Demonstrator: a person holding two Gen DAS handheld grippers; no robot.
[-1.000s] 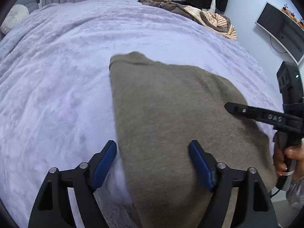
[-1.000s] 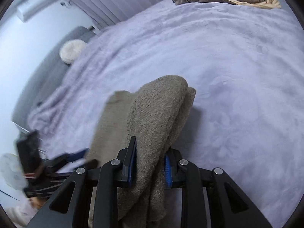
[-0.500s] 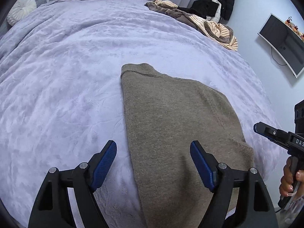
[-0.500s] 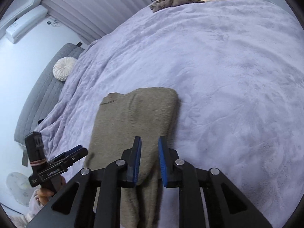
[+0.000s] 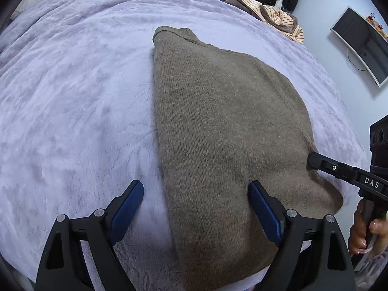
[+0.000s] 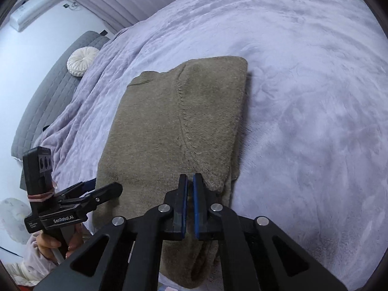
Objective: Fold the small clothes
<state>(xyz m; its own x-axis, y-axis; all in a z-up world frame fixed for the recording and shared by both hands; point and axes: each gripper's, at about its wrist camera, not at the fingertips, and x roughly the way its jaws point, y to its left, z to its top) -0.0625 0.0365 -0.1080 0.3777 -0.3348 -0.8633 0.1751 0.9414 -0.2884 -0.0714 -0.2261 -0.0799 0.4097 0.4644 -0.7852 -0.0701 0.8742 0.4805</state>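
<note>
The left wrist view sits low at the near edge of the lavender plush bed [image 5: 72,97], looking forward and down between its spread blue-padded fingers [image 5: 128,201], close over the folded olive-brown knit sweater [image 5: 218,121], and faces a pile of striped clothes [image 5: 274,14] near the far side. The right wrist view looks from the sweater's [image 6: 169,126] other side, just as near, angled towards a grey padded headboard [image 6: 48,92]. Both share the sweater and bed [image 6: 303,97], and each catches the other gripper: the right gripper [image 5: 312,158] at the left view's edge, the left gripper [image 6: 101,189] in the right view's lower left.
</note>
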